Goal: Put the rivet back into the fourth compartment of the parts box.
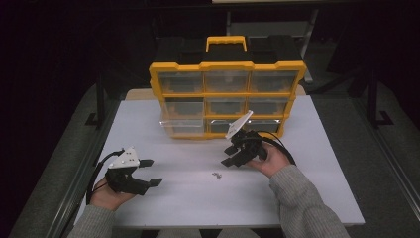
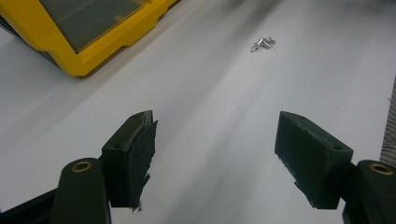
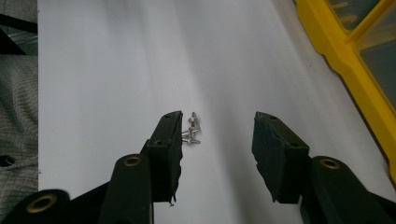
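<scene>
A small cluster of silver screws lies on the white table, in front of a yellow organiser with clear drawers. My right gripper hangs just right of and above the screws, tilted down toward them. In the right gripper view the screws lie on the table close beside the tip of the left jaw, and the right gripper is open with nothing pressed between its pads. My left gripper rests open at the near left, empty, with the screws far ahead of it.
The organiser's bottom-left clear drawer stands pulled out over the table. A yellow carry handle tops the organiser. The organiser's corner lies ahead-left of the left gripper. Dark floor surrounds the table edges.
</scene>
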